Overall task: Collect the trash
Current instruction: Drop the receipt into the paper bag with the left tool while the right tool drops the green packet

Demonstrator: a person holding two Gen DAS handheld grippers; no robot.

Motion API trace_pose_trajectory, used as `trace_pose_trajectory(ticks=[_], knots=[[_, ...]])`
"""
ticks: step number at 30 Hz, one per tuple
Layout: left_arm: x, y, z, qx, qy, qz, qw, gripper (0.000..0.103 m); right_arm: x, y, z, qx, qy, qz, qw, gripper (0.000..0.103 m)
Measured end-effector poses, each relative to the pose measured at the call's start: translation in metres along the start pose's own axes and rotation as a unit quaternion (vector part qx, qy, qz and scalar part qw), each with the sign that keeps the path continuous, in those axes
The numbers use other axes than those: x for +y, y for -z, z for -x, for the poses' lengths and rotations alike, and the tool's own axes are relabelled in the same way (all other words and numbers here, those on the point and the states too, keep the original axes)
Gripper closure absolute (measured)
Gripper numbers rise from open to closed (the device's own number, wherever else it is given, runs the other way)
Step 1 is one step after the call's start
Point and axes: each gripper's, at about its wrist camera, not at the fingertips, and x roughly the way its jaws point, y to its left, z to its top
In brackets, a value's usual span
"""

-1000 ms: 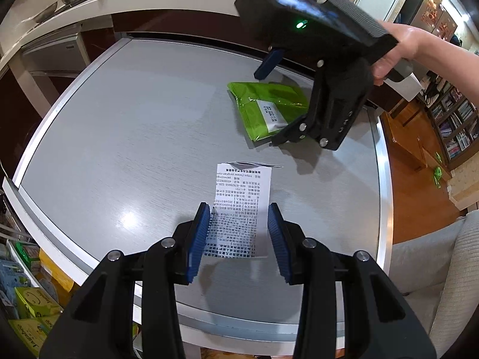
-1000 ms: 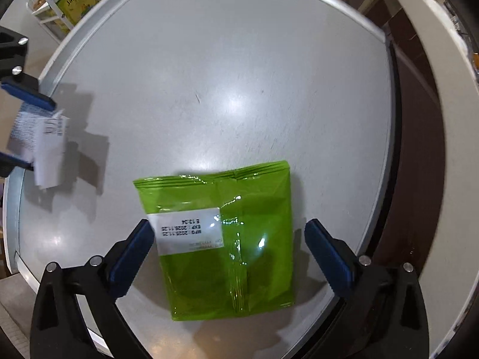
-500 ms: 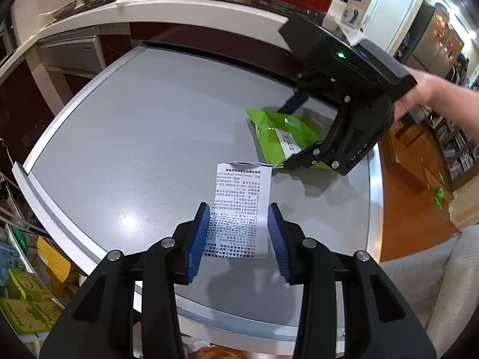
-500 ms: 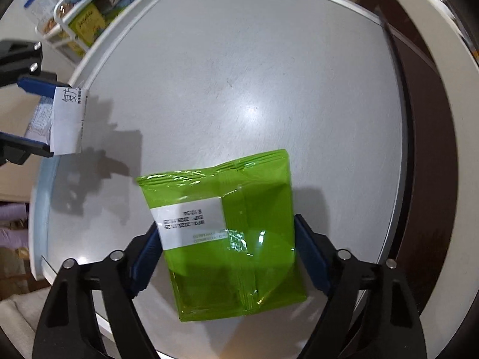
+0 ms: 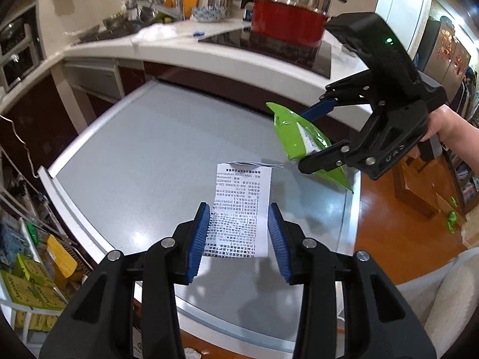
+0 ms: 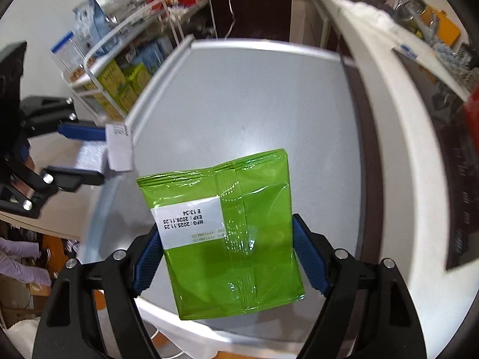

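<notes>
Both grippers show matte black frames, silver screw heads and ribbed blue pads [image 5: 198,239]. The right gripper [image 5: 321,133] carries a small green light and embossed lettering; a bare hand [image 5: 443,125] grips its handle.

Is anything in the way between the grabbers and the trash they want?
No. The left gripper is already shut on the receipt, and the right gripper is shut on the green packet. Both pieces are held up off the grey table. No bin shows in either view, so that path cannot be judged.
</notes>
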Motion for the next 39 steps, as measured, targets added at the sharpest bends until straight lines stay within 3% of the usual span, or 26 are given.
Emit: trace_pose_trajectory(ticks=[10, 19, 29, 39], knots=[[-0.054, -0.001, 0.049, -0.053, -0.025, -0.001, 0.9983, 0.062, 0.016, 0.049, 0.094, -0.064, 0.006, -0.001, 0.998, 0.025], [-0.111, 0.019, 0.083, -0.082, -0.045, 0.009, 0.9956, 0.062, 0.036, 0.105, 0.142, -0.086, -0.002, 0.0, 0.996, 0.025], [-0.158, 0.064, 0.086, -0.059, -0.046, 0.028, 0.9968, 0.062, 0.055, 0.177, 0.139, -0.033, 0.0, 0.0, 0.999, 0.025], [-0.181, 0.117, 0.057, 0.0, -0.03, 0.058, 0.9979, 0.062, 0.068, 0.239, 0.087, 0.044, -0.011, -0.021, 0.999, 0.025]])
